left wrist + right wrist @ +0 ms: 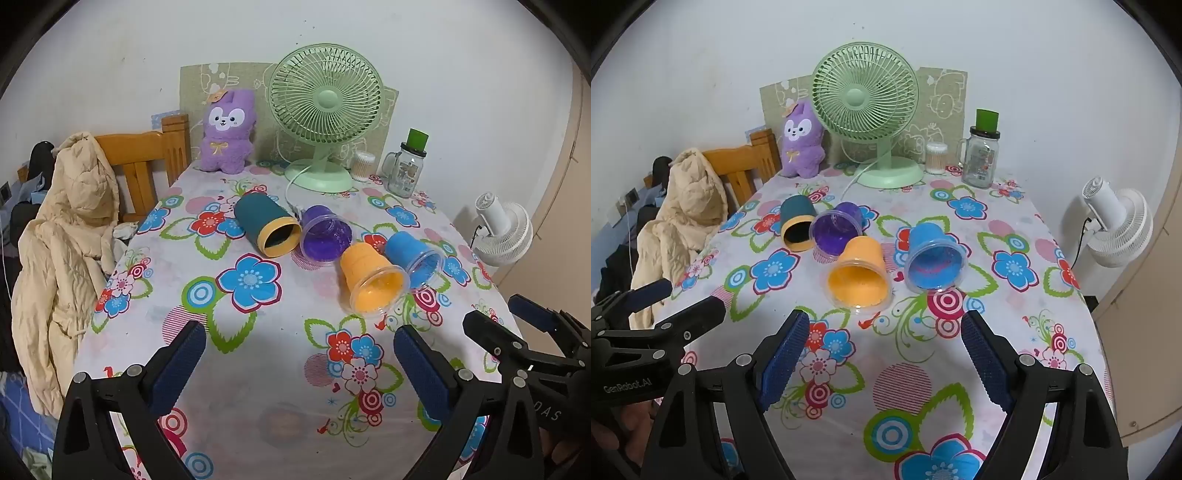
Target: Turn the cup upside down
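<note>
Four cups on their sides mid-table on floral tablecloth [258, 369]: dark green cup [266, 230], purple cup [325, 236], orange cup [371, 277], blue cup [413, 260], mouths toward camera. Left gripper [299, 354] wide open, empty, hovering near table's front edge, well short of cups. Right gripper [884, 347] wide open, empty, just short of orange cup. Green fan [325, 110], purple plush toy [227, 133], glass jar [406, 166] at back.

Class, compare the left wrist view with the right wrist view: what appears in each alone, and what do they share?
Left wrist view only: the right tool at its right edge. Right wrist view only: the left tool at its left edge, and the beige panel at far right. Both: four cups lying on their sides, the green fan, the purple plush and the jar.
</note>
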Demonstrator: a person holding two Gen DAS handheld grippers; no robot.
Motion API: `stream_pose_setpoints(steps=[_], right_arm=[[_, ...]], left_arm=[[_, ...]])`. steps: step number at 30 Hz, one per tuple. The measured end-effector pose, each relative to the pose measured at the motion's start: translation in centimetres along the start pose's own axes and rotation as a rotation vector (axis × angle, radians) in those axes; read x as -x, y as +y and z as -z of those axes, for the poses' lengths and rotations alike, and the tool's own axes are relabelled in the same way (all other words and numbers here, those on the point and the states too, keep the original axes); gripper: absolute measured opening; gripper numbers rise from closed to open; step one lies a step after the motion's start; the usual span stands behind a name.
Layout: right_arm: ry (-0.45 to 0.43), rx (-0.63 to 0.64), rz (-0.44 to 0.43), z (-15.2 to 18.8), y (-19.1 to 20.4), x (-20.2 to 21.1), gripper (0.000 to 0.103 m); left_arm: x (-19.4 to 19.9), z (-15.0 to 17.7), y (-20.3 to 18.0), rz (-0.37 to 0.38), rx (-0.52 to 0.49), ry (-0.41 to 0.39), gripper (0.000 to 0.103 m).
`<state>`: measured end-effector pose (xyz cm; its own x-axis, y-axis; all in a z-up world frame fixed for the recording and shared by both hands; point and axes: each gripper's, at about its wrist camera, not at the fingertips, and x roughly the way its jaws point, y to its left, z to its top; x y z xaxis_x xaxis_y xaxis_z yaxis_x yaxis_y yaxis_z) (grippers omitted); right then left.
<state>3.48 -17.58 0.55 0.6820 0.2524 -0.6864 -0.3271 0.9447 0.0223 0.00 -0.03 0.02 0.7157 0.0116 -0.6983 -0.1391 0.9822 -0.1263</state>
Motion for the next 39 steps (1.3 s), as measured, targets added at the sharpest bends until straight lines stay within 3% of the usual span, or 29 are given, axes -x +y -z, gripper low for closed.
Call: stream_pose_setpoints(steps=[39], right_arm=[[0.010, 0.026, -0.002, -0.19, 0.61, -0.11, 0.086]], left_arm=[[-0.15, 0.12, 0.41, -0.001, 0.007, 0.008, 0.103]])
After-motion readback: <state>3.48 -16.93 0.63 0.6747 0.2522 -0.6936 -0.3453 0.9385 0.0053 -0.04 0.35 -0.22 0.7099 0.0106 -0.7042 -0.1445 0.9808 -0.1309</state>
